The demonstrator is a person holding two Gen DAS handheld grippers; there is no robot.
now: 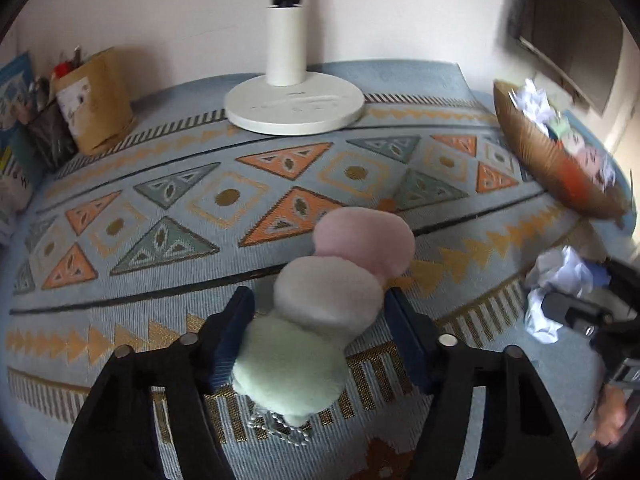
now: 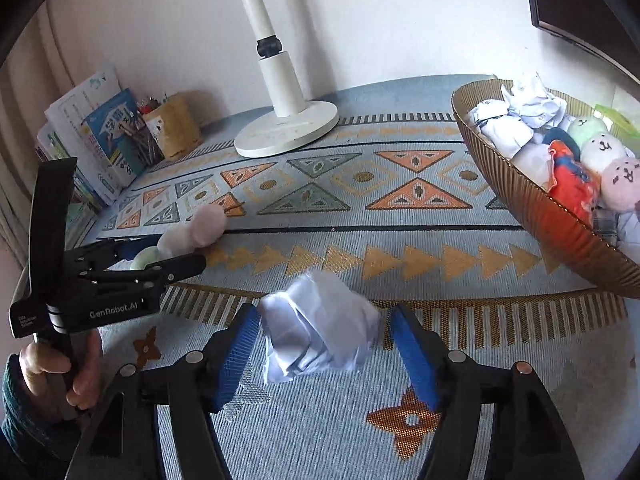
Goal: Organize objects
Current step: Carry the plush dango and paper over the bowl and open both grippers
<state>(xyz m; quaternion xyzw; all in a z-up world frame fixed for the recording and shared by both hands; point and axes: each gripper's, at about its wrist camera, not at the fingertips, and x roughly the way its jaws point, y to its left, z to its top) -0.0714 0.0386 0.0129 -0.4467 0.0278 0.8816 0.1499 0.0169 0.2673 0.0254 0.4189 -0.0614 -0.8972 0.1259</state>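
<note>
Both grippers straddled loose items for pickup: the left gripper, jaws parted, around the plush; the right gripper, jaws parted, around the paper ball, the bowl waiting at right.

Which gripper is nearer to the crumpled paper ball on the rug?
Right. The right gripper has the paper ball between its fingers. The left gripper is off to one side, around the plush toy.
</note>
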